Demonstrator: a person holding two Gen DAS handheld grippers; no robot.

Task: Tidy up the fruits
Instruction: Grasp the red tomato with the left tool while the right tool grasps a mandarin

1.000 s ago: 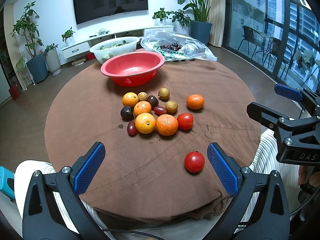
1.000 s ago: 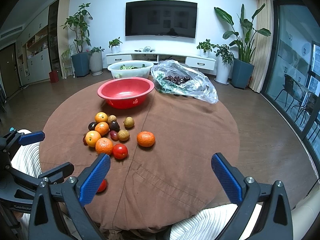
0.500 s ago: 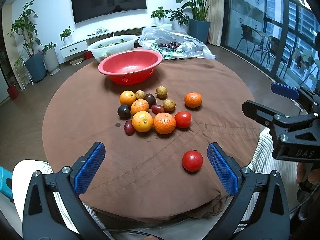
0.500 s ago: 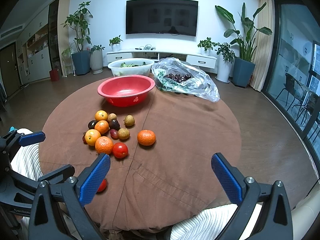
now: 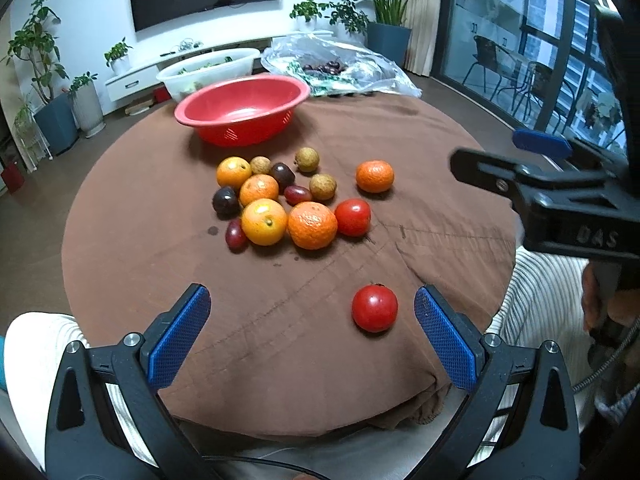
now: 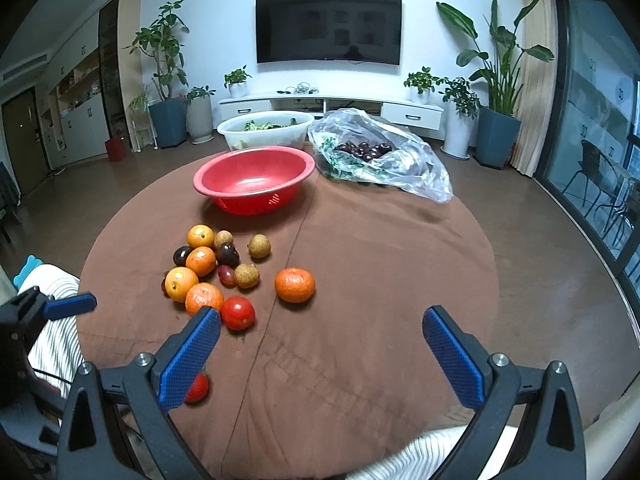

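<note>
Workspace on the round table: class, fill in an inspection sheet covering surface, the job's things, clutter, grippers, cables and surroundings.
Surface: round table under a creased brown cloth, small dark stains near the fruit.
Job's things: empty red basin; cluster of oranges, longans, dark plums; lone mandarin; one tomato beside the cluster, another tomato alone near the front edge.
Clutter: white basin of greens; plastic bag holding dark fruit.
Grippers: left gripper open, empty; right gripper open, empty.
Cables: braided cable by the right gripper.
Surroundings: wall television, potted plants, glass doors.
</note>
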